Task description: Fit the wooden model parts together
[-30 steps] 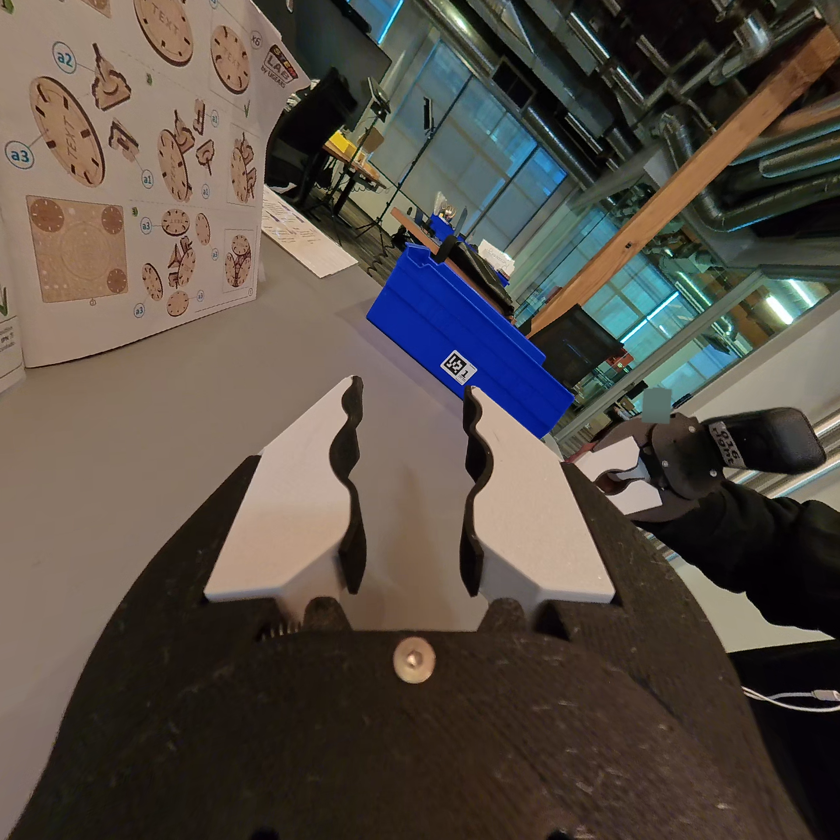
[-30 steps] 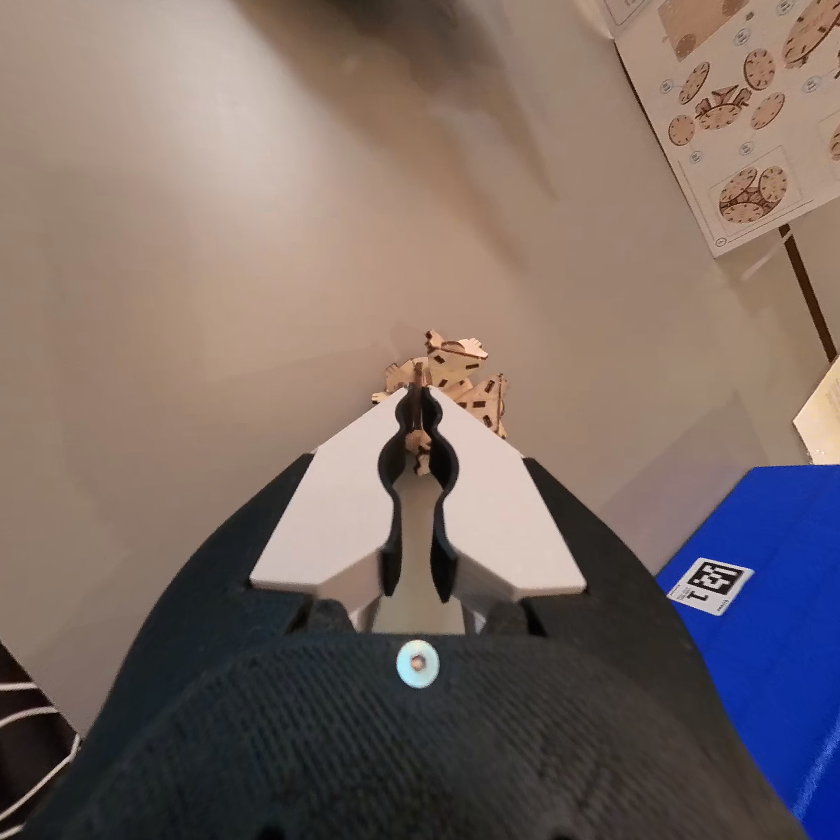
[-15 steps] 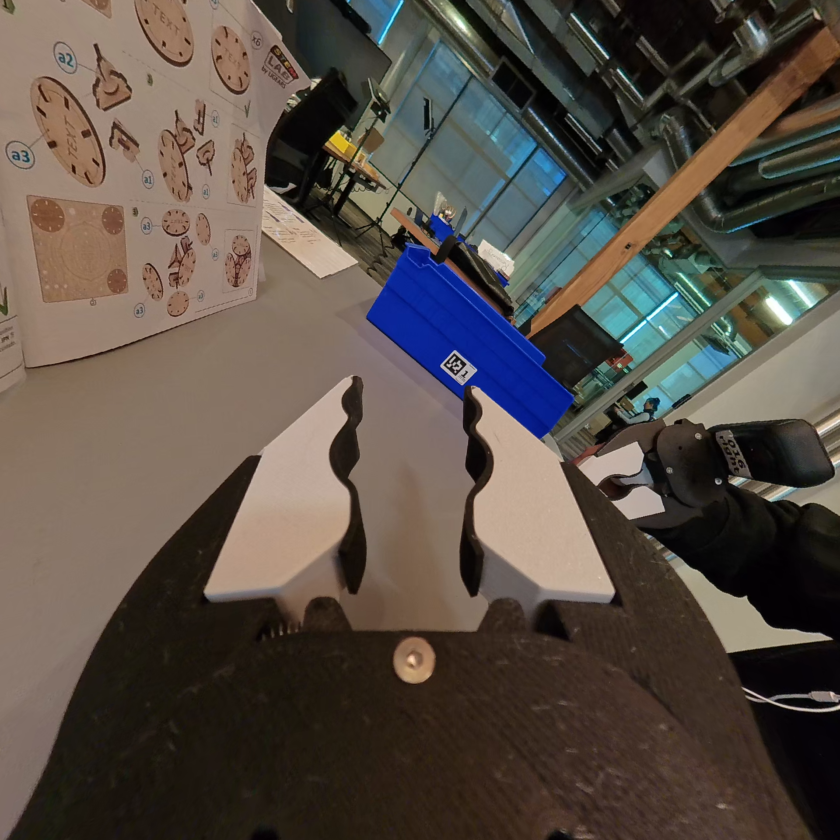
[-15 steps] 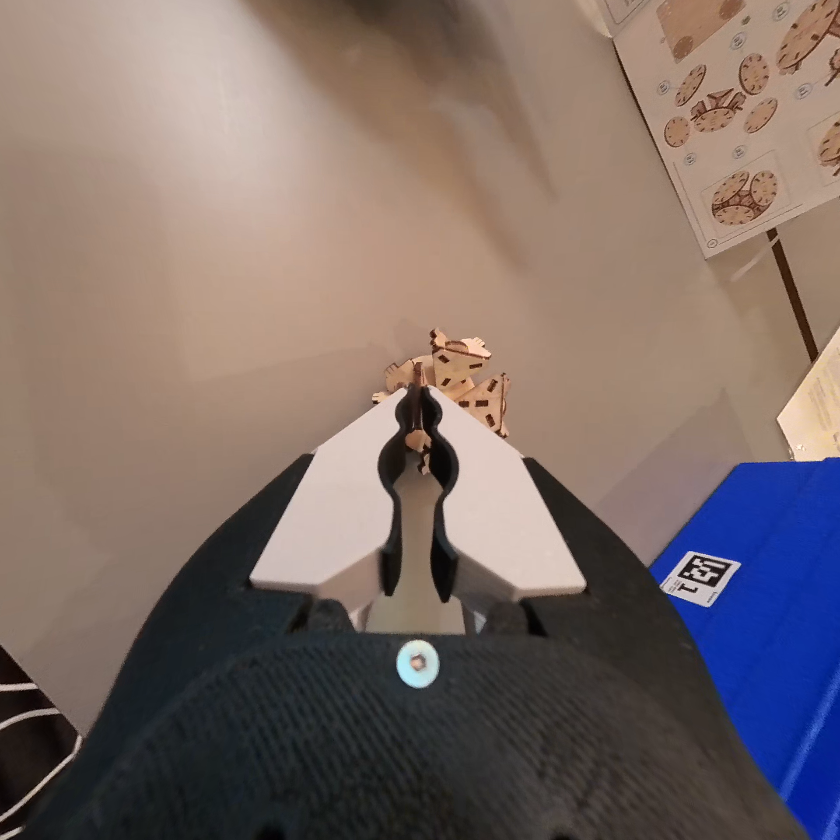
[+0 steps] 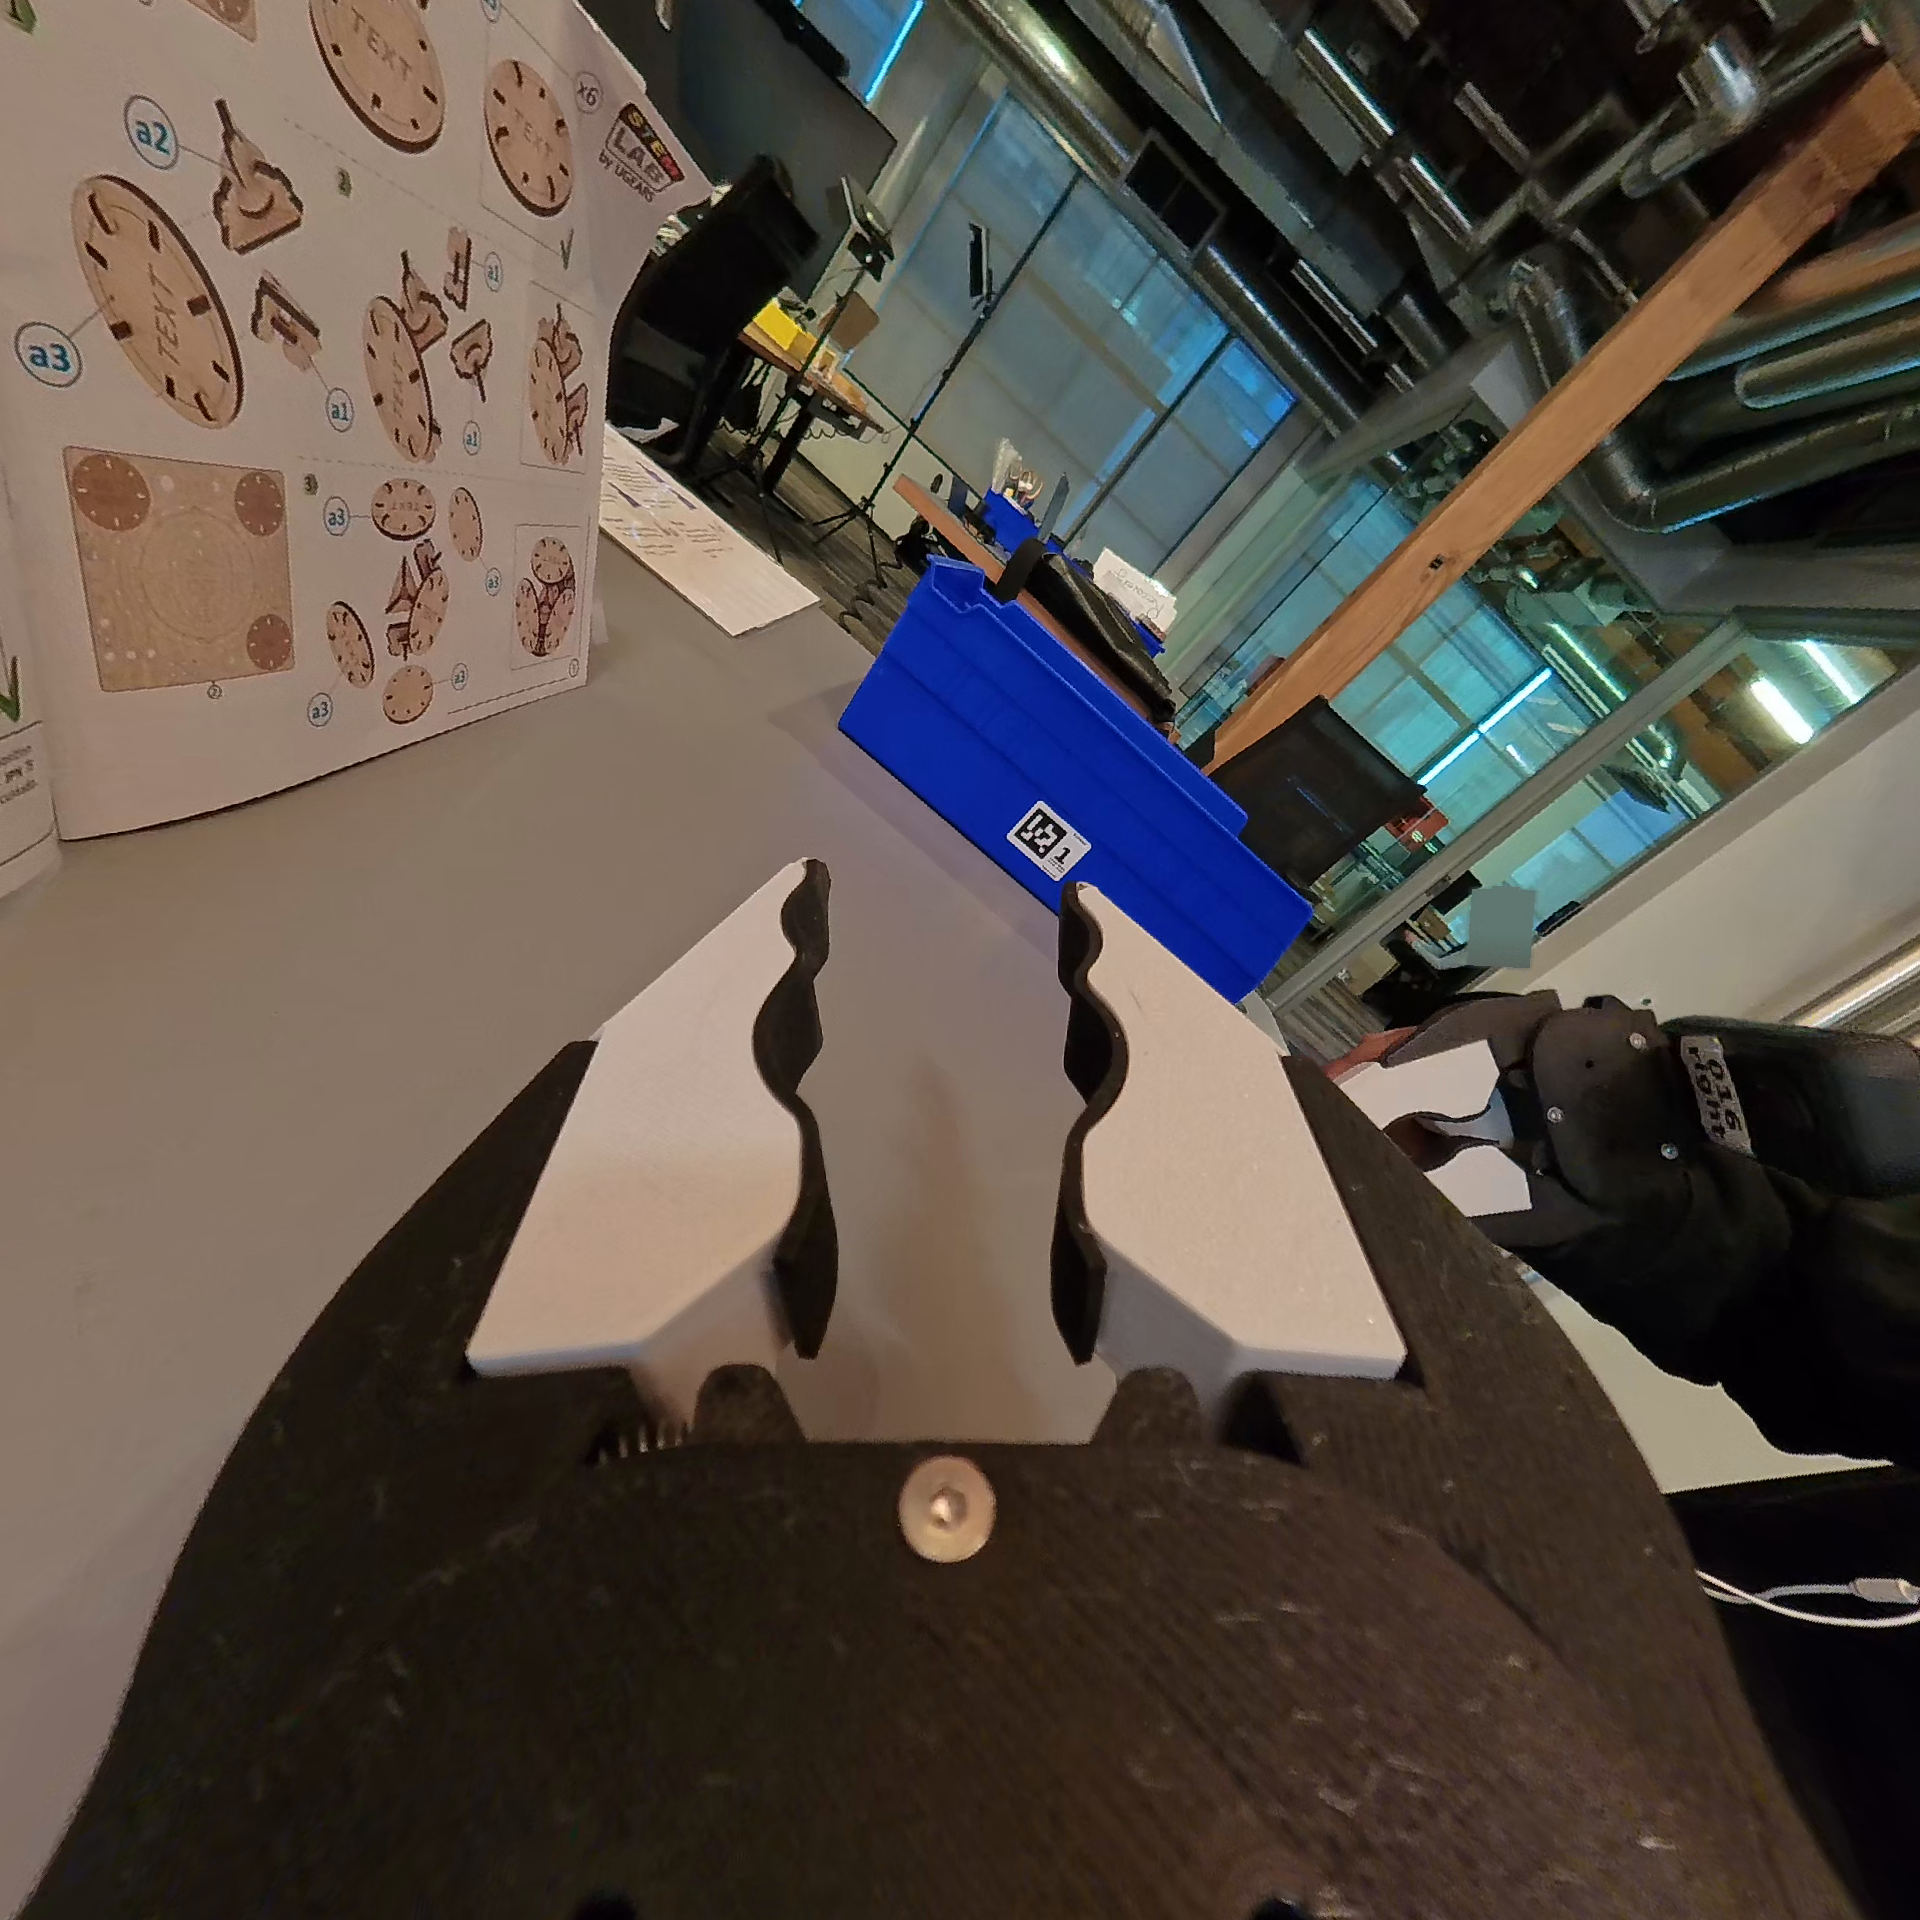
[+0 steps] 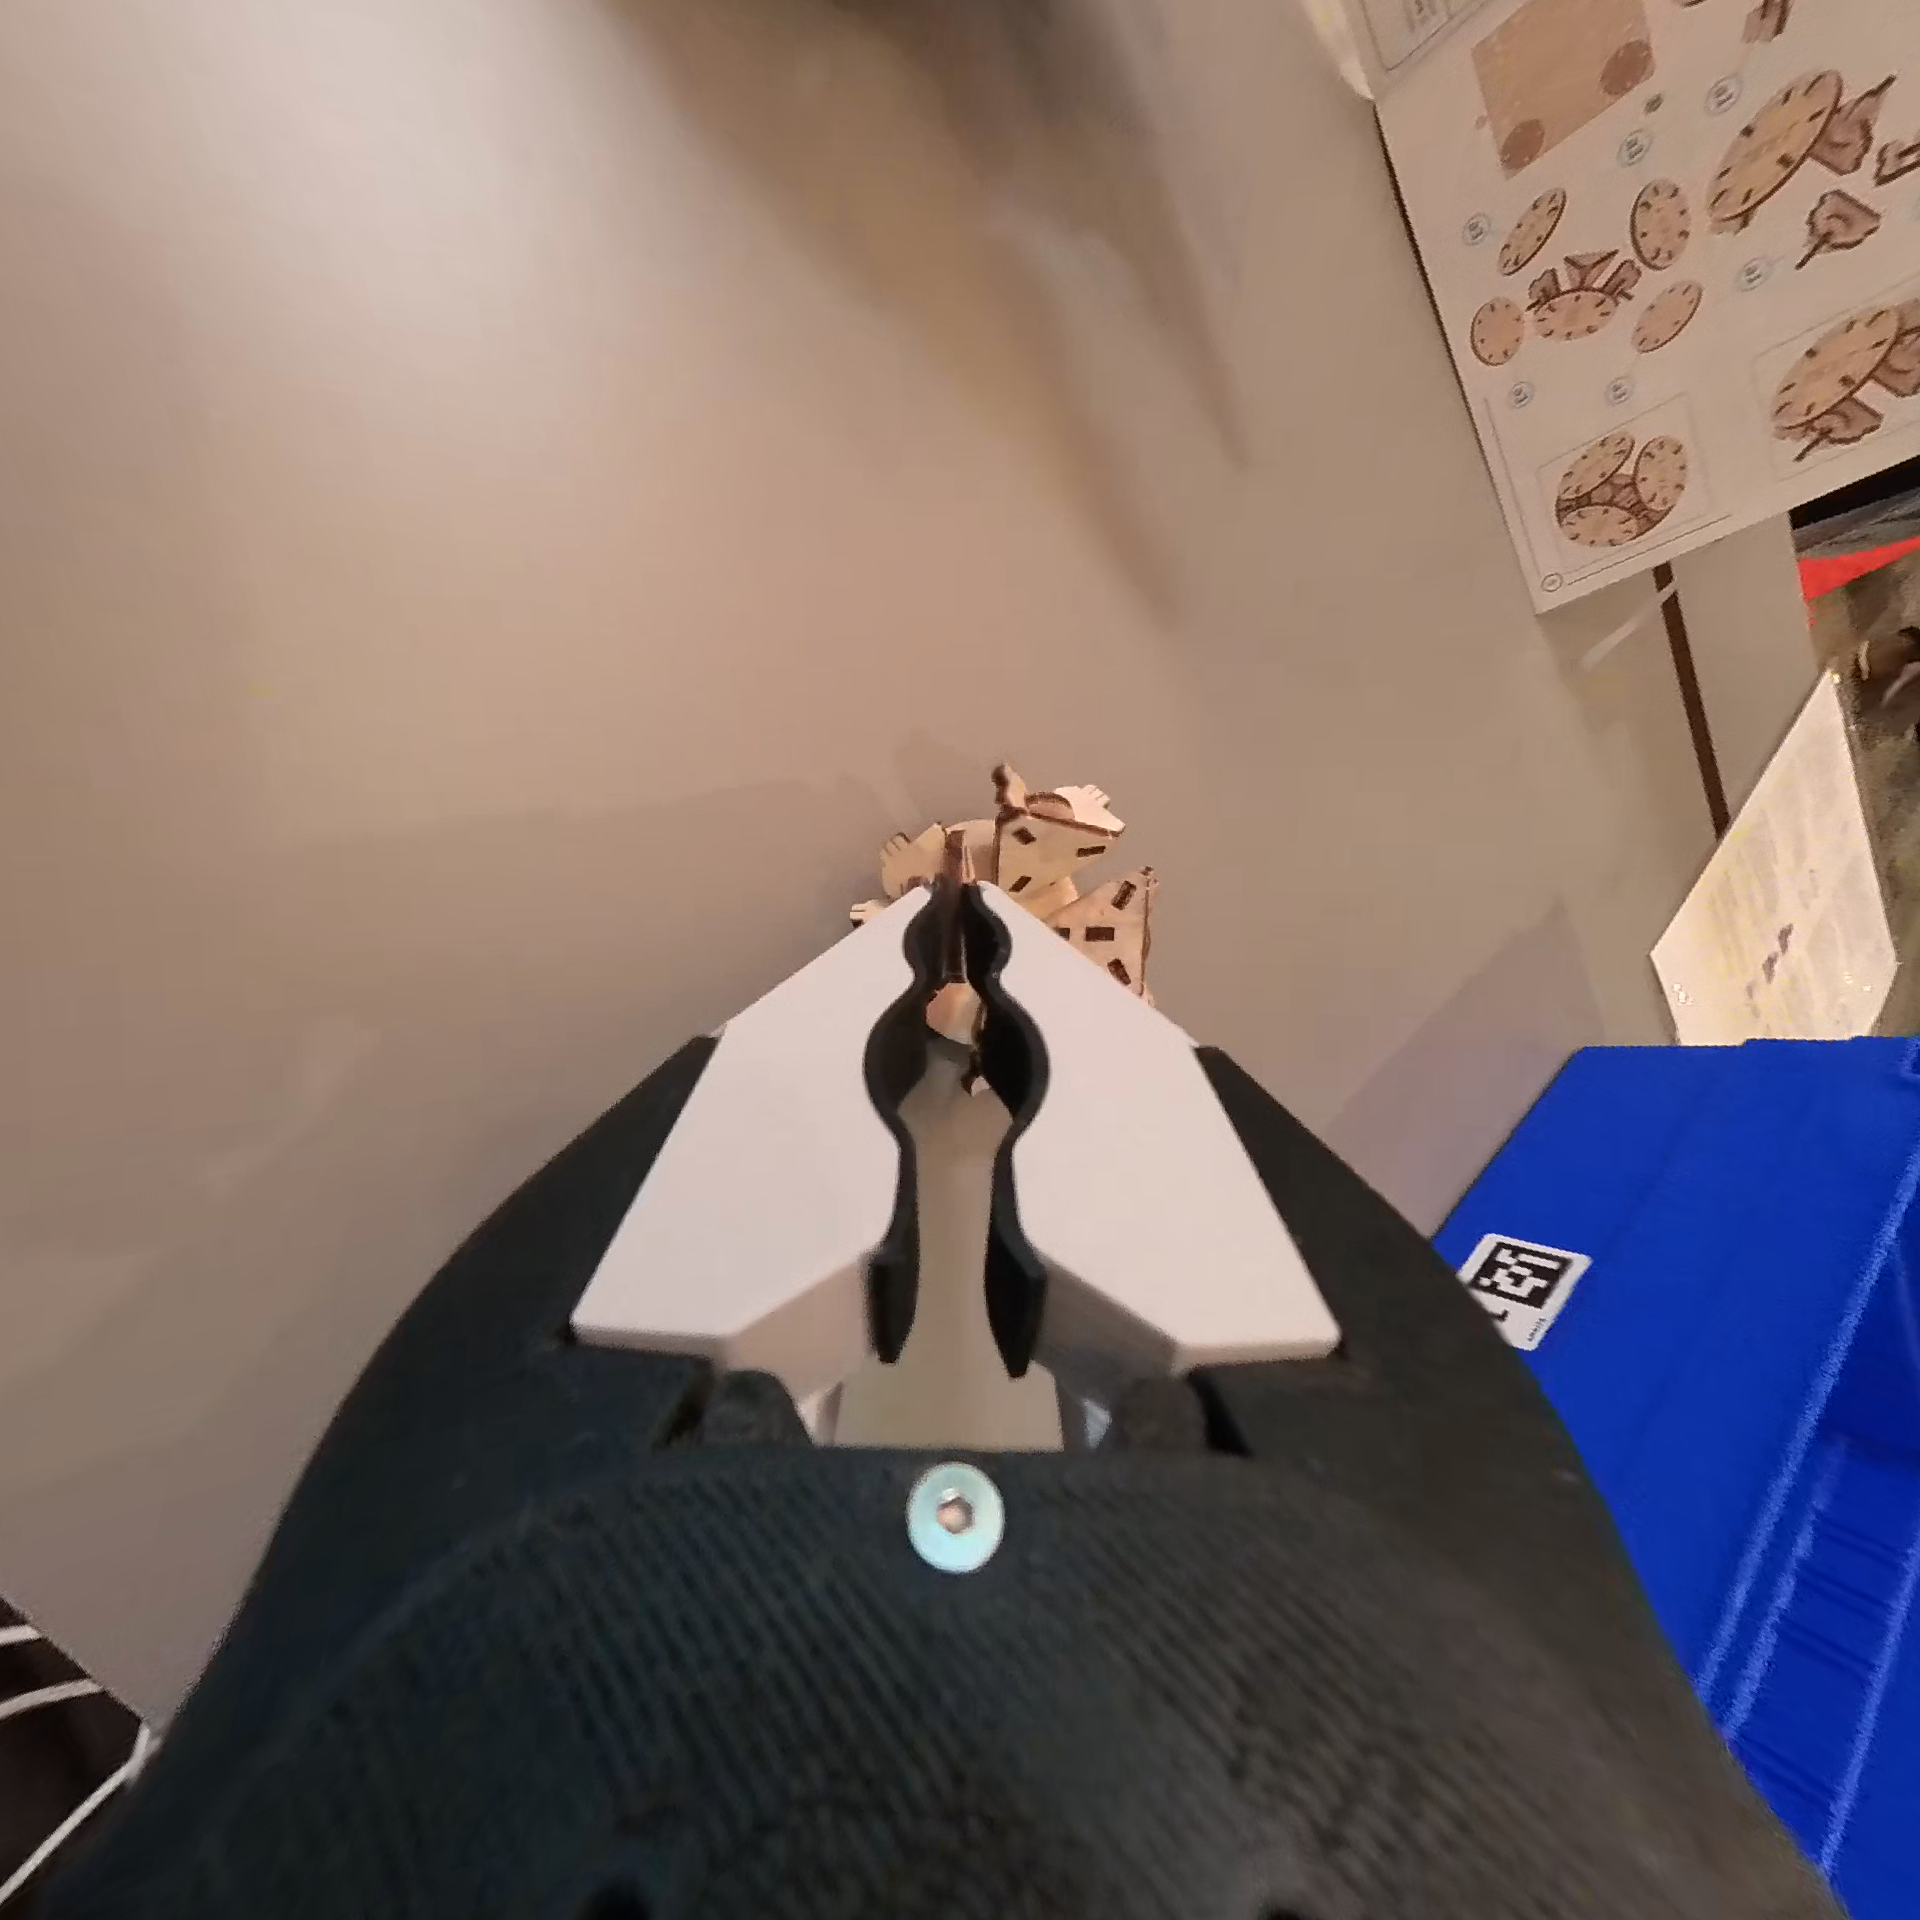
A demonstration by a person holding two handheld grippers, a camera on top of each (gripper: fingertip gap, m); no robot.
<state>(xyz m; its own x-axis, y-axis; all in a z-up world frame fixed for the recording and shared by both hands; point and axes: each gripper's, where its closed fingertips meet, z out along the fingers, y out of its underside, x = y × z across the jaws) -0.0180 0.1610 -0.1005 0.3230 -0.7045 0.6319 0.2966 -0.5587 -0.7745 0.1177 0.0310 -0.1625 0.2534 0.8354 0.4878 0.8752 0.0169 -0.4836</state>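
My right gripper point(image 6: 956, 904) is shut on a thin edge of a small wooden laser-cut assembly point(image 6: 1049, 883) and holds it over the grey table point(image 6: 520, 623). The pale plywood pieces with dark slots stick out past the fingertips. My left gripper point(image 5: 940, 883) is open and empty, low over the grey table point(image 5: 312, 1039), pointing towards a blue bin point(image 5: 1060, 769). The right gripper also shows in the left wrist view point(image 5: 1455, 1101) at the right, held by a black-sleeved arm.
A printed instruction sheet point(image 5: 291, 395) with drawings of wooden parts stands at the left of the table; it also shows in the right wrist view point(image 6: 1704, 260). The blue bin point(image 6: 1714, 1403) lies close to the right gripper's right side. Another paper sheet point(image 5: 696, 561) lies farther back. Across from one pair of fingers to the other is roughly 20 cm.
The right gripper, still shut on the wooden assembly, has drifted towards the blue bin, and has sunk lower in the left wrist view. The left gripper has not moved.
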